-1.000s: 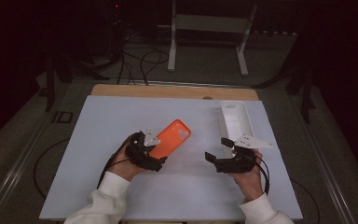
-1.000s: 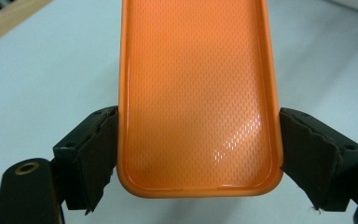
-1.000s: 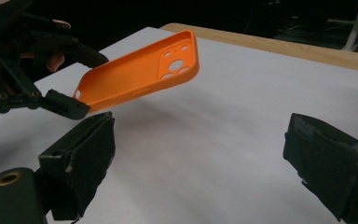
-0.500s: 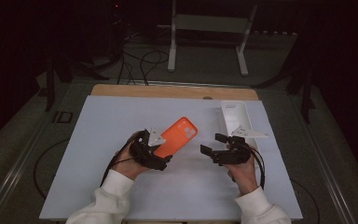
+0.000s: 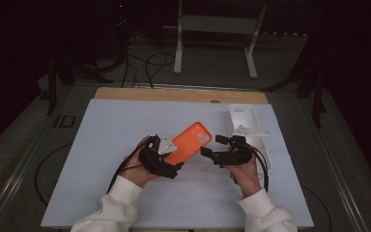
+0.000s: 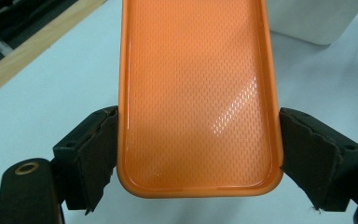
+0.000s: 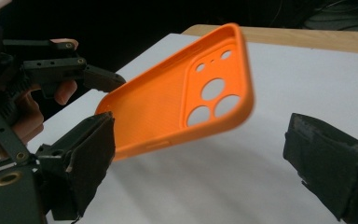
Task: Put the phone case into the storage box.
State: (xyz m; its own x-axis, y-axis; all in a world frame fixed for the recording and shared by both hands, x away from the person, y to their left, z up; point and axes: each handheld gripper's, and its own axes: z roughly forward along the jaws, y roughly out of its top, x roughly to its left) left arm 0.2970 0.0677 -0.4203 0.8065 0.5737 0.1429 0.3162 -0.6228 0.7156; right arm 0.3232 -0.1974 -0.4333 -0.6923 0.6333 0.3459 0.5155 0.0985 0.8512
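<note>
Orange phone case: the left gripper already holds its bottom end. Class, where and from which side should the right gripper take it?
Grip the free camera-hole end of the orange phone case, closing across its two long edges. Come from the right gripper's side: that end juts, raised off the table, toward its open jaws; the left gripper clamps the other end.

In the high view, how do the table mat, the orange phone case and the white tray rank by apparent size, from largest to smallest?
1. Table mat, clearly largest.
2. White tray, partly hidden by the right claw.
3. Orange phone case, held in the left claw.

Around the phone case (image 5: 189, 141)

We see the left gripper (image 5: 171, 162) at its near-left end, the right gripper (image 5: 211, 150) just right, the tray (image 5: 245, 116) farther right, all over the table (image 5: 116, 130).
</note>
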